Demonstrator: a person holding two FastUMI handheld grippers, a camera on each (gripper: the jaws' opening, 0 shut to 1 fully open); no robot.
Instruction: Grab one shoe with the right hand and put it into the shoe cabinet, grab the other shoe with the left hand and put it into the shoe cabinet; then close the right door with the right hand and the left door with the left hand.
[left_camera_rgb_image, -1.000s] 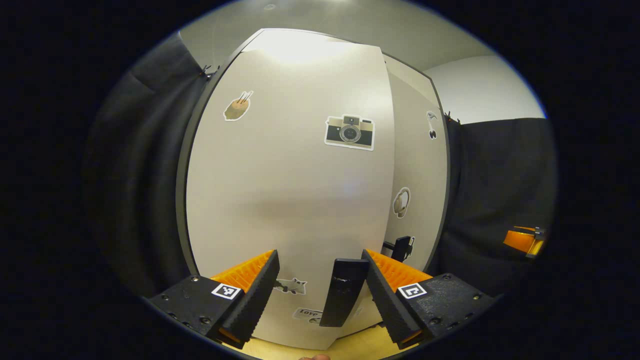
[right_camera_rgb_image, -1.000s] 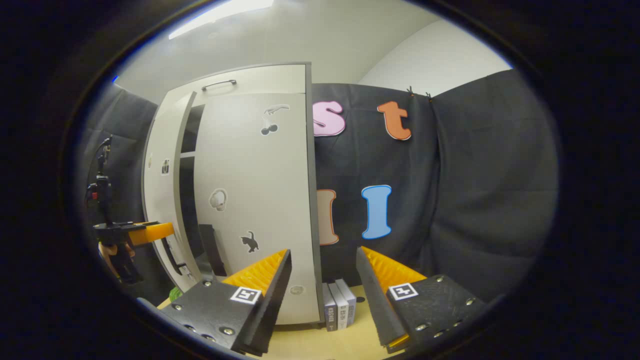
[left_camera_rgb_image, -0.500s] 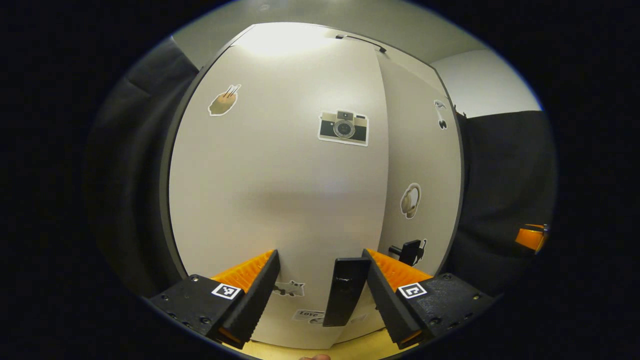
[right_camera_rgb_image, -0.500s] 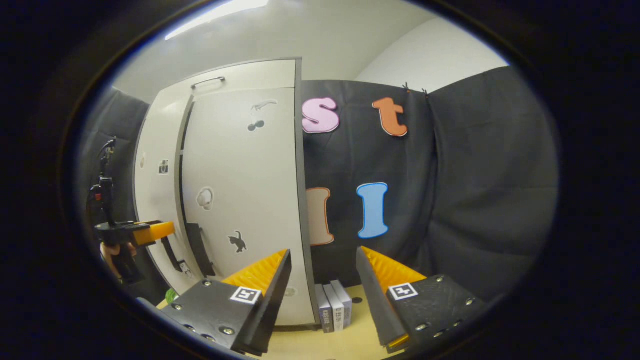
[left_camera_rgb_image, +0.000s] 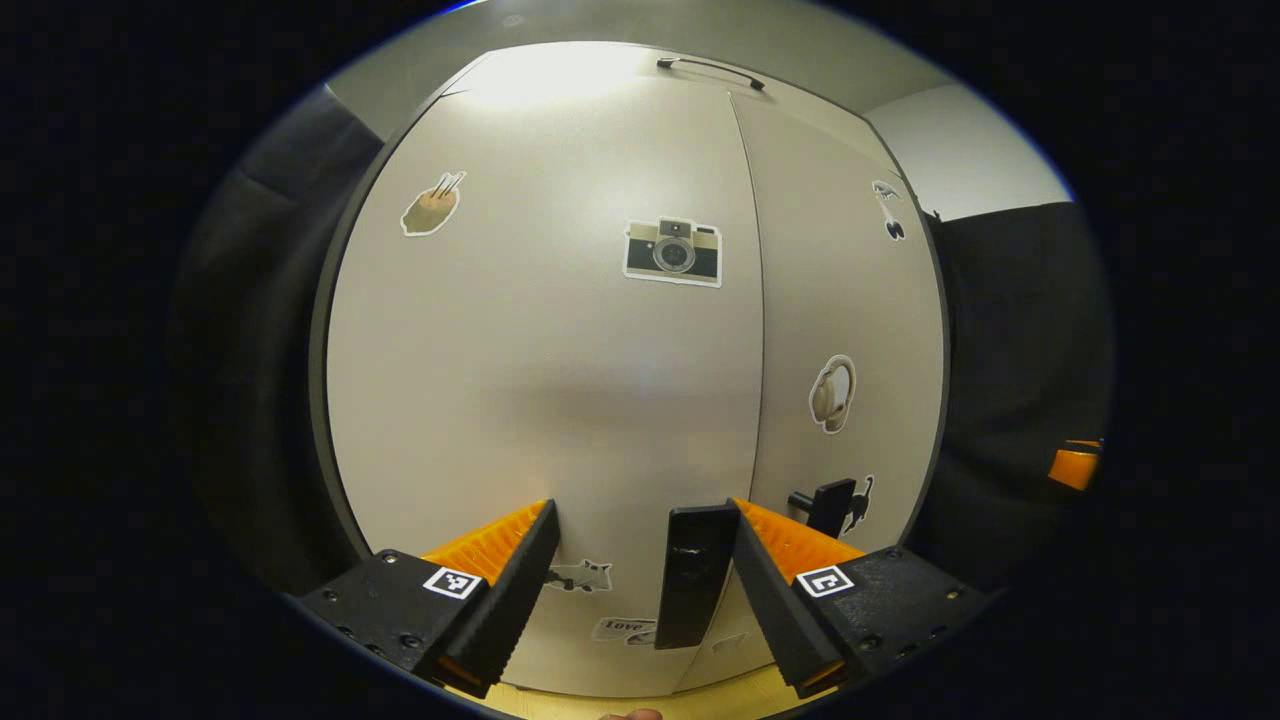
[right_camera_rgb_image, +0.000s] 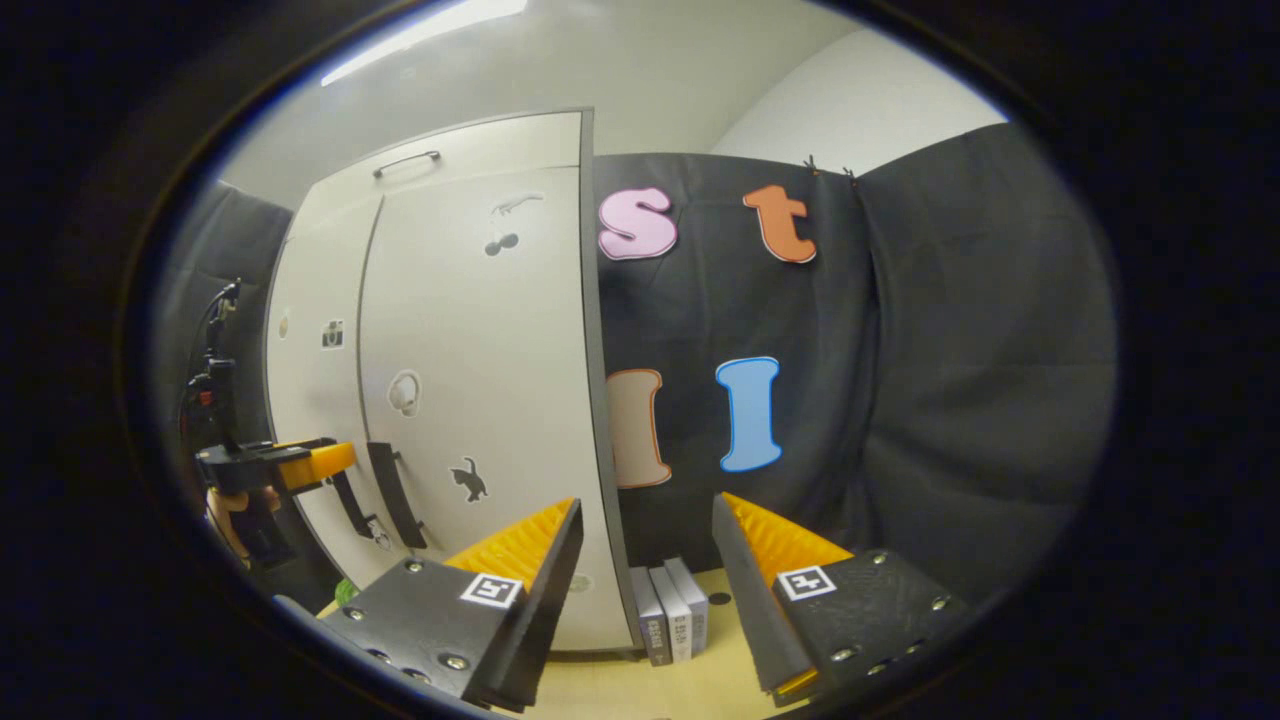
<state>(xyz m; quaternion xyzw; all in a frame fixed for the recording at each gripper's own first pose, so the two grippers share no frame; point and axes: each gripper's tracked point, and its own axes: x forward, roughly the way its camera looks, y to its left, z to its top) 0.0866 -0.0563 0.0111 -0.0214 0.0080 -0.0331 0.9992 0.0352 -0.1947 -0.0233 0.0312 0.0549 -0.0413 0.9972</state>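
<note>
Now that the gap seen a second ago between the two doors has gone, the left door (left_camera_rgb_image: 540, 350) sits flush with the right door (left_camera_rgb_image: 845, 330), so the shoe cabinet (right_camera_rgb_image: 470, 150) looks fully shut and the closing part of the task is basically done. No shoes show anywhere outside, so they're presumably inside, hidden behind the doors.

Left gripper (left_camera_rgb_image: 640, 540) has its jaws spread, empty, right up against the left door's front, with that door's dark handle (left_camera_rgb_image: 692, 575) standing between the fingers, hard against the right-hand one, not pinched. The other door's handle (left_camera_rgb_image: 830, 498) pokes out just past the right-hand finger.

Right gripper (right_camera_rgb_image: 640, 540) is also spread and holding nothing. It hangs back from the cabinet; the cabinet's outer edge runs down just beyond its left finger, and some small grey boxes (right_camera_rgb_image: 672, 615) stand on the bench (right_camera_rgb_image: 640, 690) between the jaws, farther off.

Room-wise: the left gripper needs to pull straight back so it doesn't hook the handle and drag the door open again. The right one has open space all around.
</note>
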